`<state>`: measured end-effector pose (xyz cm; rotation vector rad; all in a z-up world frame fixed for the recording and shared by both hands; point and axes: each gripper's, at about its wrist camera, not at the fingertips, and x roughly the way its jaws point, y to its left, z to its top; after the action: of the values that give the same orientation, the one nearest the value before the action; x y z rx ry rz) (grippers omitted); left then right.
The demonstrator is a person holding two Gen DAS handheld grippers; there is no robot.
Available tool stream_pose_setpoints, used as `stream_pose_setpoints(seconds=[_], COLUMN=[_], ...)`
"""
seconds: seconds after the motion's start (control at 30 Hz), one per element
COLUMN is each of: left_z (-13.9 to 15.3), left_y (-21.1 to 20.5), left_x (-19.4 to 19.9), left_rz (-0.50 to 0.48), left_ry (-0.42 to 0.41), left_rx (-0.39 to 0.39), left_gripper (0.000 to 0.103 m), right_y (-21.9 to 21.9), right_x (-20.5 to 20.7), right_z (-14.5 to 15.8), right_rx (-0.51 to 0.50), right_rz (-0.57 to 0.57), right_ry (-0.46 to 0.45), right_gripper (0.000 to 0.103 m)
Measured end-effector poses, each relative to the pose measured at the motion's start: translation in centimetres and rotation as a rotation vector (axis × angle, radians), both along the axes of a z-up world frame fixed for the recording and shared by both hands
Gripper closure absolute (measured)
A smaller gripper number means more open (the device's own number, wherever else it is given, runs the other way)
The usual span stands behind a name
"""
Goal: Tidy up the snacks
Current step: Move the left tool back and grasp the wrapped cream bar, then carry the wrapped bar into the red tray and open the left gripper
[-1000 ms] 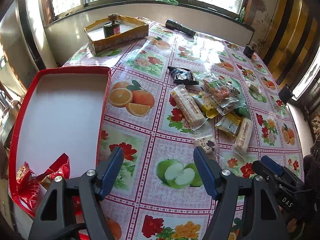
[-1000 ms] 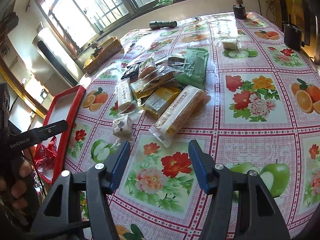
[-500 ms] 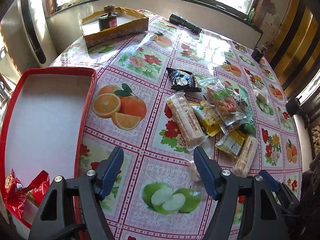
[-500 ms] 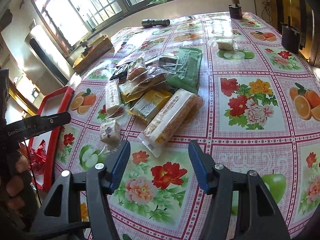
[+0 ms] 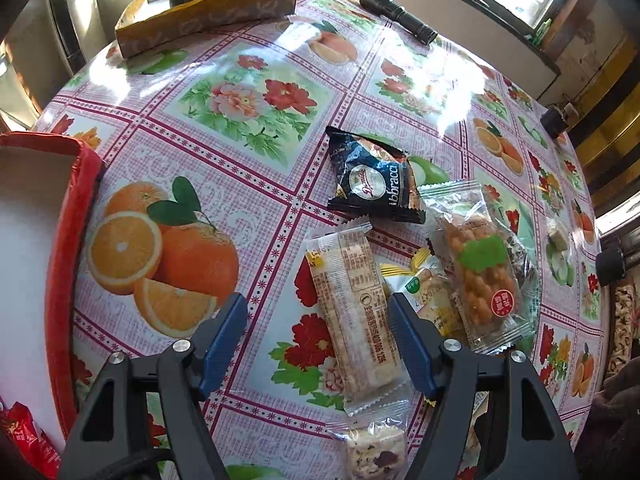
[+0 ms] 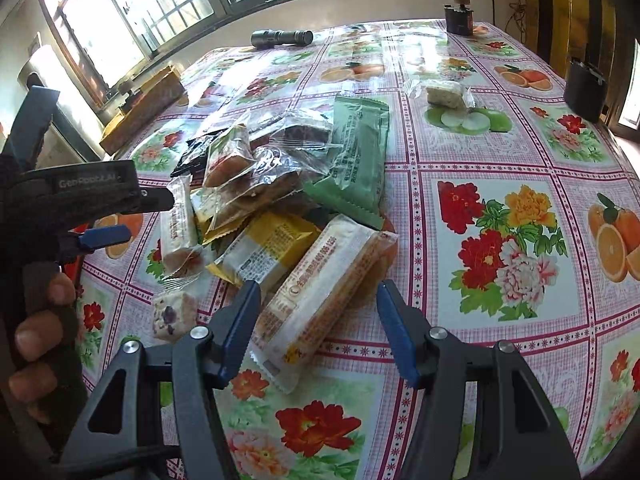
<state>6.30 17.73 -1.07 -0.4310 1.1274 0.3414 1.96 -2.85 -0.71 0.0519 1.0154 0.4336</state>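
Wrapped snacks lie in a heap on the flowered tablecloth. In the left wrist view my left gripper (image 5: 316,312) hangs open over a long white bar (image 5: 352,312), which lies between its fingers, closer to the right one. A black packet (image 5: 372,180) and a clear packet of orange twists (image 5: 480,280) lie beyond. In the right wrist view my right gripper (image 6: 318,296) is open above a white-and-orange bar (image 6: 324,296), with a yellow packet (image 6: 268,252) and a green packet (image 6: 356,160) behind it. A red tray (image 5: 72,240) at the left holds a red packet (image 5: 24,440).
A small nougat piece (image 6: 174,316) lies near the front. One wrapped cake (image 6: 444,96) sits apart at the back right. A flashlight (image 6: 282,37), a cardboard box (image 5: 208,12) and a black cup (image 6: 586,88) stand near the table's edges. A hand (image 6: 36,320) holds the left gripper.
My left gripper has moved right and down from beside the tray to the snack heap, and the long white bar is now between its fingers. The right gripper has moved closer to its bar.
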Motion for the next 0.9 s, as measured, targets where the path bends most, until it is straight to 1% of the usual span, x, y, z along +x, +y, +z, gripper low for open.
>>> stream_pose_setpoints(seconds=[0.07, 0.13, 0.23, 0.27, 0.3, 0.33, 0.4, 0.43, 0.47, 0.5, 0.53, 0.67, 0.83, 0.9], left_z=[0.0, 0.0, -0.2, -0.3, -0.3, -0.5, -0.7, -0.6, -0.5, -0.4, -0.3, -0.1, 0.5, 1.1], left_y=[-0.4, -0.5, -0.8, -1.0, -1.4, -1.7, -2.4, -2.6, -2.6, -2.6, -2.5, -1.8, -1.2, -1.2], left_x=[0.2, 0.6, 1.4, 1.7, 1.7, 1.7, 1.4, 1.0, 0.6, 0.3, -0.1, -1.6, -3.9, -5.0], left_rz=[-0.009, -0.015, -0.033, -0.050, -0.065, -0.084, -0.120, -0.139, -0.155, -0.166, -0.172, -0.172, -0.151, -0.148], left_ry=[-0.005, -0.006, 0.001, 0.007, 0.009, 0.007, 0.002, -0.017, -0.033, -0.043, -0.047, -0.050, -0.068, -0.092], left_rx=[0.034, 0.048, 0.083, 0.102, 0.124, 0.145, 0.205, 0.208, 0.200, 0.201, 0.205, 0.201, 0.152, 0.134], left_gripper=[0.027, 0.026, 0.026, 0.027, 0.027, 0.029, 0.032, 0.039, 0.051, 0.059, 0.071, 0.071, 0.071, 0.071], right_y=[0.1, 0.0, 0.2, 0.2, 0.2, 0.3, 0.2, 0.1, 0.1, 0.0, -0.2, -1.2, -2.9, -3.5], right_x=[0.2, 0.4, 0.7, 0.7, 0.7, 0.8, 0.8, 0.8, 0.8, 0.7, 0.7, 0.5, -0.3, -0.8], right_z=[0.0, -0.1, 0.0, -0.1, 0.0, 0.0, 0.0, 0.0, 0.0, 0.0, 0.0, 0.1, 0.6, 1.1], right_rx=[-0.014, -0.030, -0.052, -0.059, -0.068, -0.080, -0.094, -0.100, -0.110, -0.115, -0.116, -0.097, -0.009, 0.042], right_rz=[0.004, 0.004, 0.017, 0.022, 0.026, 0.033, 0.045, 0.050, 0.054, 0.055, 0.054, 0.048, 0.030, 0.034], right_ry=[-0.012, -0.023, -0.039, -0.044, -0.049, -0.054, -0.062, -0.068, -0.076, -0.082, -0.082, -0.085, -0.072, -0.066], right_gripper=[0.042, 0.042, 0.042, 0.044, 0.050, 0.054, 0.058, 0.058, 0.060, 0.063, 0.063, 0.068, 0.068, 0.068])
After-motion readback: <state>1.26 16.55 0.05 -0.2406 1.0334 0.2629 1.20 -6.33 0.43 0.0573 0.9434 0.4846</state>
